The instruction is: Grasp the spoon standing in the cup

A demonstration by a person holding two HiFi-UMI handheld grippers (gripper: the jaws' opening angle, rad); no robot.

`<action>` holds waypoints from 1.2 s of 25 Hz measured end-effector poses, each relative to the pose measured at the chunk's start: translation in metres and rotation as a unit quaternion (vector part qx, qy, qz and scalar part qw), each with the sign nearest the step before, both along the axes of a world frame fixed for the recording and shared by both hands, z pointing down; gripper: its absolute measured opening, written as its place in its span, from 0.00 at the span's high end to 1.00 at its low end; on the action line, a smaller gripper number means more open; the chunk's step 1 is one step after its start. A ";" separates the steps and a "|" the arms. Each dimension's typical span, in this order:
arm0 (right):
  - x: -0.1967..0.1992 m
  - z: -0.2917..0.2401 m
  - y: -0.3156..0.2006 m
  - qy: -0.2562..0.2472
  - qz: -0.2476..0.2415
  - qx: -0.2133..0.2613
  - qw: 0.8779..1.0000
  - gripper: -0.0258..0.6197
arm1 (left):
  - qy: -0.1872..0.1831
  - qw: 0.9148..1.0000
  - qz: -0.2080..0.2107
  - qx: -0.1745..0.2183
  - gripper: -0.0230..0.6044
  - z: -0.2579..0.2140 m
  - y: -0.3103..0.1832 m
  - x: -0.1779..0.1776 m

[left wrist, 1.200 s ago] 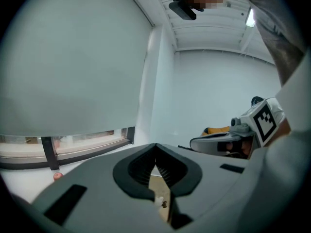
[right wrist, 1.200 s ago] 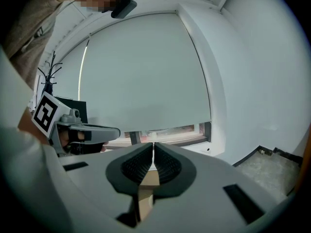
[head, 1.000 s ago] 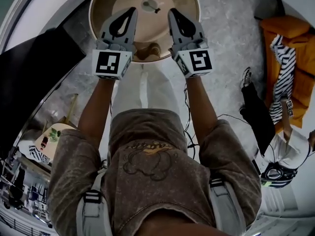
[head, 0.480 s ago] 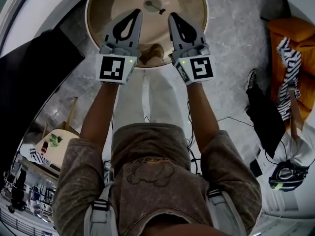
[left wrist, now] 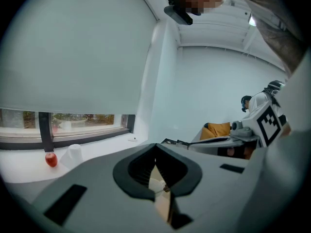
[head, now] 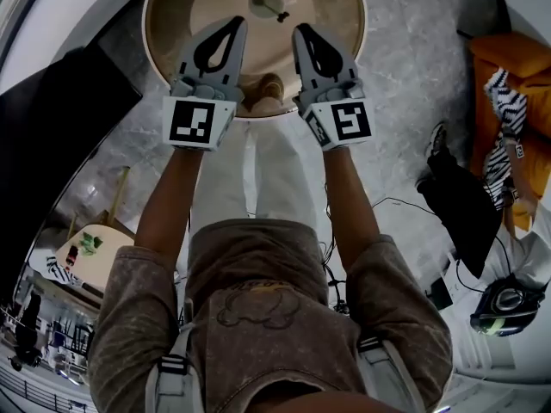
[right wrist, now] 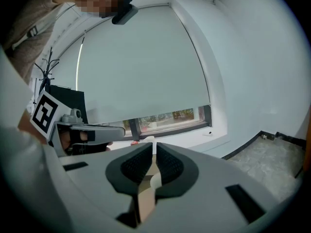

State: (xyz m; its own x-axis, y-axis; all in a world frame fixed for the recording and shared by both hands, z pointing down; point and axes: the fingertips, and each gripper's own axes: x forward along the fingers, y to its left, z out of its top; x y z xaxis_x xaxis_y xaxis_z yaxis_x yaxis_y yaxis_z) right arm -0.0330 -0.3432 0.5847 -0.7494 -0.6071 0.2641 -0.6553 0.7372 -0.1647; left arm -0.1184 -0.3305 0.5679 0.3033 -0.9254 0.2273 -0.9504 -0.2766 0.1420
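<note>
Both the left claw (head: pixel 232 24) and right claw (head: pixel 301 31) hang clenched, empty, over the round table (head: pixel 337 11).

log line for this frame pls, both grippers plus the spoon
phase: pre-grasp | left gripper: shut, empty | right gripper: shut, empty | spoon: standing in cup, untouched | cup: on round table

Round tan table (head: pixel 331 11), seen from above on a grey floor (head: pixel 405 67); one cup (head: pixel 263 3) holding a spoon (head: pixel 278 13) is carried.

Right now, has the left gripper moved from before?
Yes. The left gripper has sunk closer to the table: more tabletop shows beside it than before.
</note>
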 end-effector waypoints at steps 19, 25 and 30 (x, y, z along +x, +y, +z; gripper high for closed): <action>-0.003 0.073 0.009 0.027 -0.016 -0.096 0.995 0.61 | 0.011 1.000 0.007 -0.012 0.94 0.011 0.006 0.006; -0.003 0.112 -0.002 0.049 -0.012 -0.137 0.989 0.62 | 0.010 1.000 0.010 -0.015 0.94 0.015 0.009 0.008; -0.006 0.143 -0.010 0.059 -0.008 -0.176 0.983 0.63 | 0.008 1.000 0.014 -0.018 0.94 0.018 0.013 0.011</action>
State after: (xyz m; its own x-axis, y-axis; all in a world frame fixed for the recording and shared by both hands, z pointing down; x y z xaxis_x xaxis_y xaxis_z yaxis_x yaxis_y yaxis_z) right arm -0.0391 -0.3529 0.7279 -0.7099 -0.4518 0.5402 -0.6739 0.6586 -0.3348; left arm -0.1079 -0.3172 0.5857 0.3326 -0.9077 0.2560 -0.9400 -0.2971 0.1678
